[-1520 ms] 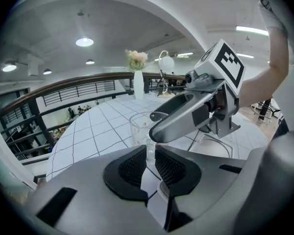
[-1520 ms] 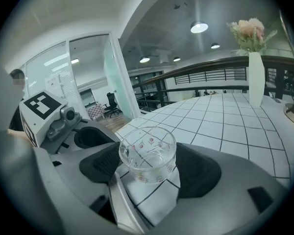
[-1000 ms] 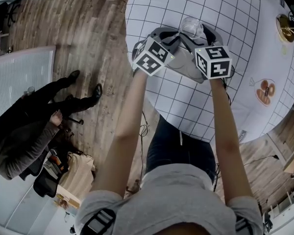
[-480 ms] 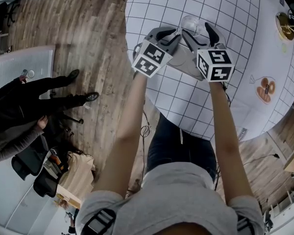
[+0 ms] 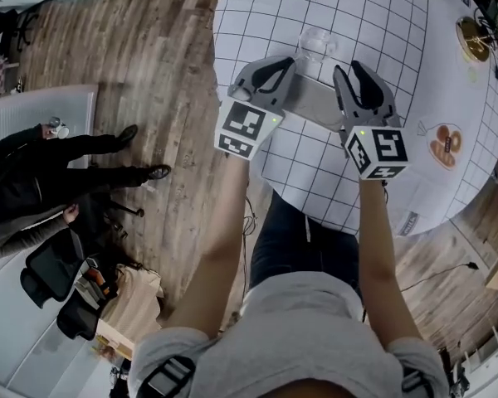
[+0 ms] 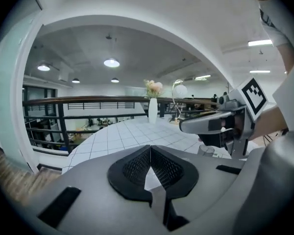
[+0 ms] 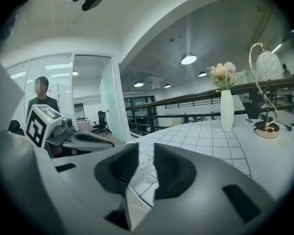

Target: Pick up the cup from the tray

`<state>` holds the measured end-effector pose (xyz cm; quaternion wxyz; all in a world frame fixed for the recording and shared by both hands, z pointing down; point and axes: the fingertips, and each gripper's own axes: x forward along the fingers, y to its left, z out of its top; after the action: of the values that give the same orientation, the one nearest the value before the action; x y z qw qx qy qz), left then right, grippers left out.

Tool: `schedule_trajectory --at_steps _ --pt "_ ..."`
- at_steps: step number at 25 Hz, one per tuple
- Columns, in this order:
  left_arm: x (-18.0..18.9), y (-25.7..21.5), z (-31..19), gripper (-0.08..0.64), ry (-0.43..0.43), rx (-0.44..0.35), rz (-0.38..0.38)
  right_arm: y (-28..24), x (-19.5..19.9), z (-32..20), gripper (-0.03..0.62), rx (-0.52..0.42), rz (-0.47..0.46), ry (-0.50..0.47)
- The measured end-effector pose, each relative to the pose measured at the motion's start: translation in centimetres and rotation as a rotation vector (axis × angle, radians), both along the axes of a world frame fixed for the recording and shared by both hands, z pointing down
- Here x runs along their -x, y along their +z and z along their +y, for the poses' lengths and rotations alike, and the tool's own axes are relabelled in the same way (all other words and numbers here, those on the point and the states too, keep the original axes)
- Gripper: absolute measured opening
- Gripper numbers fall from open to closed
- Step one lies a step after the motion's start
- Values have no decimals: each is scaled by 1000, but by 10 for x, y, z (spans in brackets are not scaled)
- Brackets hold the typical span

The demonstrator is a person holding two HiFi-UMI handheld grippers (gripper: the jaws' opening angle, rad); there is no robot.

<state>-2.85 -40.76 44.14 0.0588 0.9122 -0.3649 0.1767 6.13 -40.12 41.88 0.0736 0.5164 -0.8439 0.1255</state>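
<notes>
I lift both away empty, my left gripper (image 6: 150, 153) shut, my right gripper (image 7: 139, 161) just closing halfway, leaving the cup (image 5: 316, 45) unpicked.

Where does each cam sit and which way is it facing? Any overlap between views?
Head view: on the person's head, steeply down at the round table; both forearms, torso, left gripper and right gripper show.
Left gripper view: on the left gripper, along its shut jaws across the table toward a vase; the right gripper shows at right.
Right gripper view: on the right gripper, along its jaws, which have just been closing, nothing between them; the left gripper shows at left.
Shared: both gripper views see the vase and table.
</notes>
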Motion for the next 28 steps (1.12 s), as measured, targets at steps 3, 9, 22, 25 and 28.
schedule_trajectory --at_steps 3,9,22,25,28 --pt "-21 -7 17 9 20 -9 6 4 -8 20 11 -3 38 20" --pt "-48 -14 49 9 5 -11 43 1 -16 50 8 -2 0 27" --pt "-59 -42 72 9 -41 -51 90 -14 -28 83 8 -29 -25 51" --pt "-60 -45 75 9 -40 -53 90 -18 -29 87 8 -37 -29 51" --pt "-62 -45 79 9 -38 -51 87 -22 -29 90 8 -46 -31 51"
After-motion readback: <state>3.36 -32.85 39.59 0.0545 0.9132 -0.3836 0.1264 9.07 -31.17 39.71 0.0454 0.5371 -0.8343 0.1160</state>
